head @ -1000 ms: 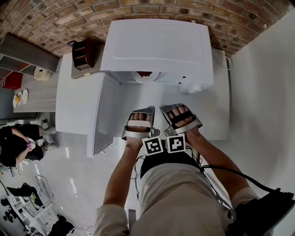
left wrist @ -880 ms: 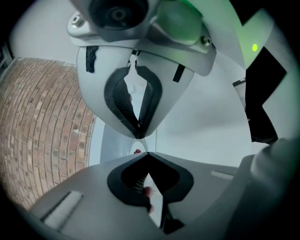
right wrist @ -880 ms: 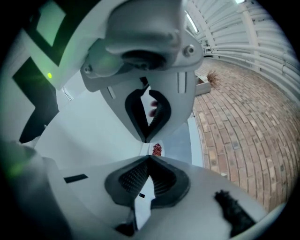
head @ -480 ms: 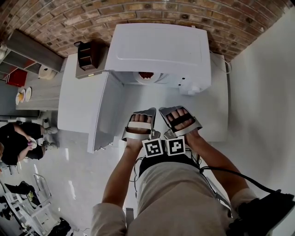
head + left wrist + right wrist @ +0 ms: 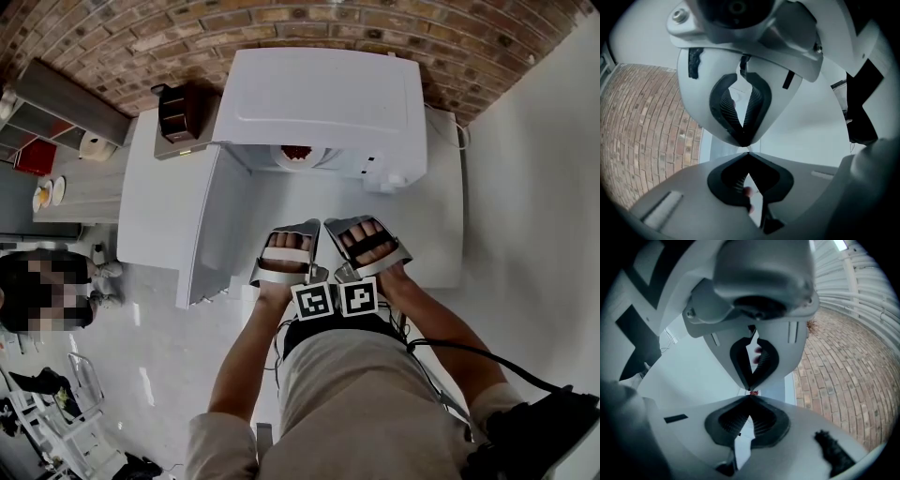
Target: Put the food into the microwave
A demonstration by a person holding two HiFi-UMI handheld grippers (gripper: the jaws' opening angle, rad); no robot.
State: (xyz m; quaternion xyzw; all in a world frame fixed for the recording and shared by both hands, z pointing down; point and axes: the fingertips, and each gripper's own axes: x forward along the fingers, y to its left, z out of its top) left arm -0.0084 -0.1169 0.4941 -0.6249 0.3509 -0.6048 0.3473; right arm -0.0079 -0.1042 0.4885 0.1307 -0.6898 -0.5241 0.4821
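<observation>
The white microwave [image 5: 323, 98] stands on the counter with its door [image 5: 211, 220] swung open to the left. Inside its opening sits the food [image 5: 296, 152], something red on a white plate [image 5: 281, 161]. My left gripper [image 5: 298, 225] and right gripper [image 5: 347, 221] are held side by side close to my body, well short of the microwave opening. Both are shut with nothing held. In the left gripper view the jaws of the left gripper [image 5: 747, 149] meet at their tips. The right gripper [image 5: 750, 392] is the same, with a speck of the red food [image 5: 753, 393] far behind the tips.
A dark brown appliance [image 5: 178, 112] stands left of the microwave on the white counter [image 5: 441, 225]. A brick wall [image 5: 112, 47] runs behind. A person [image 5: 42, 291] sits on the floor at far left. A black cable [image 5: 487, 361] trails from my right arm.
The two grippers have stayed together in the same place, both shut. Only the head view has shifted slightly.
</observation>
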